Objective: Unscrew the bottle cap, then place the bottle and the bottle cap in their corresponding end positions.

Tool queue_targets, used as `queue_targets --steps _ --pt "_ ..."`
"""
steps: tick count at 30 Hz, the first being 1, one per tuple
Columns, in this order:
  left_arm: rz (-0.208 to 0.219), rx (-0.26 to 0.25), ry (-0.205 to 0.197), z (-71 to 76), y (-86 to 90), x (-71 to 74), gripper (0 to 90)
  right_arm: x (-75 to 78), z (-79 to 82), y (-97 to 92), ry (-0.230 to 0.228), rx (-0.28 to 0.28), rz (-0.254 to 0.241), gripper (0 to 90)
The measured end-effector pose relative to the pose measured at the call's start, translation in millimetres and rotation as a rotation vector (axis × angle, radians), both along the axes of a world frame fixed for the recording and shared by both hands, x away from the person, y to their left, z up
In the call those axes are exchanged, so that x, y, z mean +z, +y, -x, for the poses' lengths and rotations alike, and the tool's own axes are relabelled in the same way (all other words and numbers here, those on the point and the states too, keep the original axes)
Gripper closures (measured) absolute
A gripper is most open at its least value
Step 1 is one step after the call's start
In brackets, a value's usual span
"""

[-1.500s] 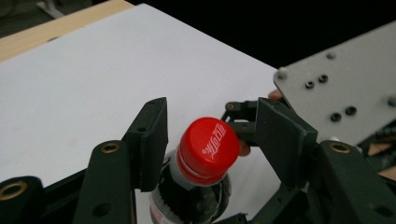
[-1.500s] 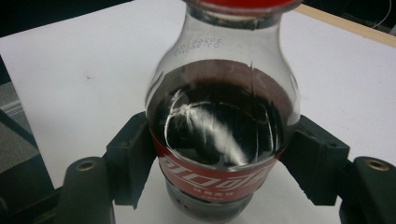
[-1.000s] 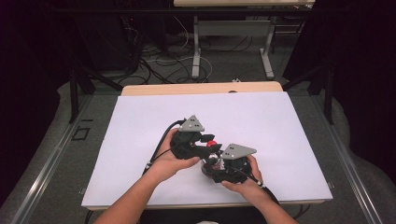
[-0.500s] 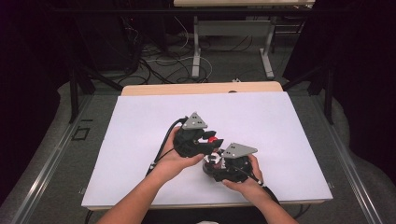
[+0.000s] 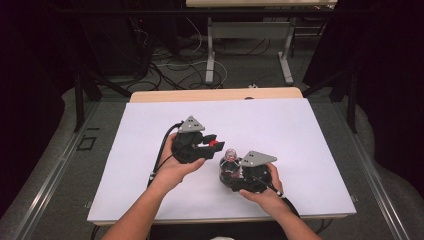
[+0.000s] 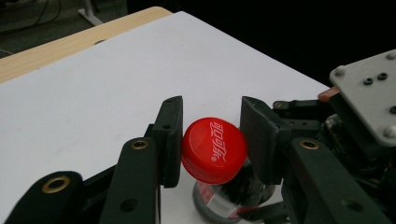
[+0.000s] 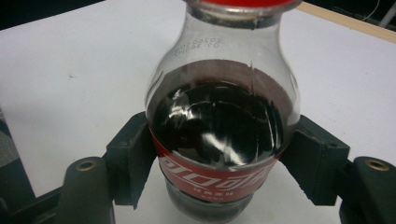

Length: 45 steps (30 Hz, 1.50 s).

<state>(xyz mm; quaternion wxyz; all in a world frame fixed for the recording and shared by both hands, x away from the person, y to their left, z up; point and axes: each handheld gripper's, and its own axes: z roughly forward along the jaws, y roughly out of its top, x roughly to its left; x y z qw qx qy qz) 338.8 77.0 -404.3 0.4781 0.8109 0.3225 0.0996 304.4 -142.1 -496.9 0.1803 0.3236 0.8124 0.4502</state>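
White table [image 5: 280,125], dark room behind. Right gripper [image 5: 235,177] clamps cola bottle [image 7: 219,126] at label, steadying it upright. Left gripper [image 6: 210,144] pinches red cap [image 6: 214,149], apparently lifted off neck, beside bottle top.

Small clear plastic cola bottle [image 7: 222,121], upright on the white worktop [image 5: 280,125], near its front edge and right of centre. Dark liquid fills it to the shoulder; a red label with white script bands the lower body. Neck uncapped. Red screw cap [image 6: 214,149], white lettering on top, tilted, off the bottle and just beside and above its open mouth.
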Motion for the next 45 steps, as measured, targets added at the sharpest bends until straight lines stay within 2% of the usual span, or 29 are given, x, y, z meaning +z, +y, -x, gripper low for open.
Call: queue_targets --steps 5,7,8,10,13,17,20,28,31,37,40,43,45 --pt "-0.001 0.038 0.012 -3.0 15.9 -8.4 61.0 -0.1 -7.1 -3.0 -0.007 -0.023 -0.004 30.2" --pt "-0.004 0.055 0.013 -3.8 22.0 -12.0 61.0 0.7 -12.0 -4.8 -0.014 -0.031 0.011 30.2" --pt "-0.003 0.058 0.022 -4.3 25.7 -13.5 61.0 -0.3 -15.0 -5.0 -0.031 -0.042 -0.002 30.2" --pt "-0.001 0.077 0.024 -5.1 31.0 -17.0 61.0 -0.1 -20.1 -6.7 -0.02 -0.058 -0.008 30.2" --pt "0.01 0.1 0.031 -6.9 39.1 -23.1 61.0 0.9 -29.8 -8.3 -0.015 -0.074 -0.01 30.2" --pt "0.013 0.126 0.042 -8.8 49.1 -30.5 61.0 5.0 -43.3 -8.4 -0.039 -0.096 -0.007 30.2" --pt "0.02 0.142 0.052 -9.4 55.5 -36.7 61.0 8.7 -55.3 -7.3 -0.037 -0.119 -0.007 30.2" --pt "0.025 0.169 0.075 -11.8 67.4 -47.2 61.0 15.0 -89.6 -0.8 -0.036 -0.177 -0.023 30.2" --pt "0.025 0.183 0.074 -11.8 70.3 -49.4 61.0 15.3 -100.7 2.2 -0.026 -0.196 -0.049 30.1" --pt "0.028 0.197 0.07 -12.3 74.4 -54.1 61.0 12.1 -117.9 12.7 -0.043 -0.212 -0.024 30.2" --pt "0.031 0.196 0.08 -11.9 76.9 -54.6 61.1 9.3 -125.9 18.2 -0.049 -0.22 -0.025 30.2" --pt "0.035 0.208 0.063 -12.0 77.7 -56.1 61.0 7.1 -132.8 23.2 -0.057 -0.218 -0.02 30.2" --pt "0.031 0.202 0.071 -12.3 78.8 -56.6 61.1 5.7 -135.4 27.6 -0.056 -0.218 -0.02 30.1"
